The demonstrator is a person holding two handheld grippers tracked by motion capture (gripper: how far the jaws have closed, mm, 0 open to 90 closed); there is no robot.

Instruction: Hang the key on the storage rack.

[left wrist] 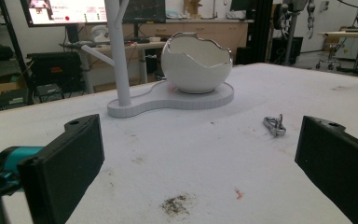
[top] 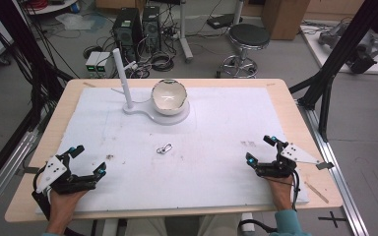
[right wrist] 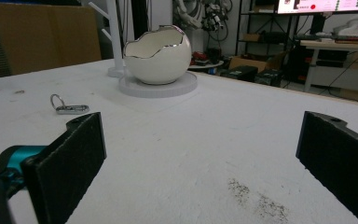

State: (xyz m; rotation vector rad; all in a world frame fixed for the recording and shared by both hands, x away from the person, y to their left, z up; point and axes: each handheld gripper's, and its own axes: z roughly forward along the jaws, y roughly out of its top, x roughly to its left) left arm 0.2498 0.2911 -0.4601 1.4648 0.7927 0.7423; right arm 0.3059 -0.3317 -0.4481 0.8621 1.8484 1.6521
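Note:
A small metal key ring with a clip (top: pixel 164 148) lies flat on the white mat near the middle of the table; it shows in the left gripper view (left wrist: pixel 274 125) and the right gripper view (right wrist: pixel 69 106) too. Behind it stands a white eggshell-shaped bowl (top: pixel 168 97) on a white base, with a white branched post (top: pixel 121 78) beside it. My left gripper (top: pixel 88 160) rests open at the near left corner, nothing between its jaws. My right gripper (top: pixel 260 149) rests open at the near right, also holding nothing. Both are well apart from the key ring.
The white mat (top: pixel 216 123) covers most of the wooden table (top: pixel 295 113). Dark smudges mark the mat near each gripper (left wrist: pixel 177 204) (right wrist: pixel 258 198). Beyond the far edge are a stool (top: pixel 247 42), computer towers (top: pixel 128 29) and cables on the floor.

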